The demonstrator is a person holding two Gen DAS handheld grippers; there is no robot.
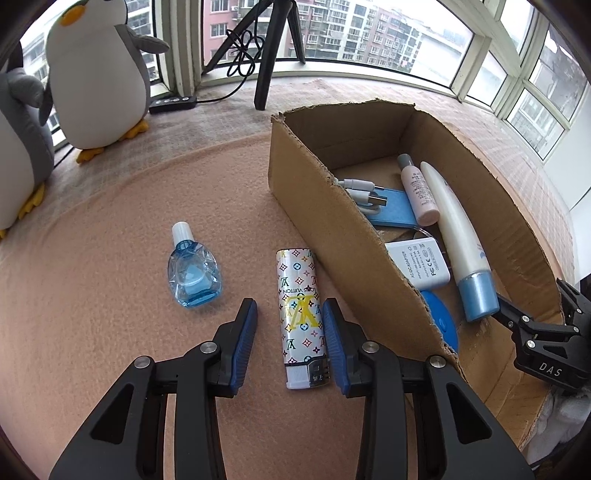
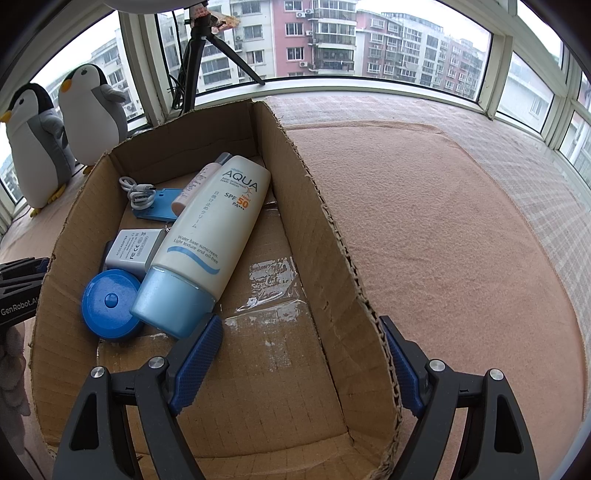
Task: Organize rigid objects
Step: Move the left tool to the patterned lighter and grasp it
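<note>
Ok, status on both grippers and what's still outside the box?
Left gripper open, straddling patterned silver lighter. Right gripper open astride brown cardboard box wall. Blue eye-drop bottle still out. Nothing in the way.

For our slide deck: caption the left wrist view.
Open left gripper straddles patterned lighter beside cardboard box.

Soft daylight from windows (image 1: 354,33), sharp focus, fisheye-curved, dark corners

Two plush penguins (image 1: 96,70), black tripod (image 1: 269,48) — apartment blocks (image 2: 317,40) outside
</note>
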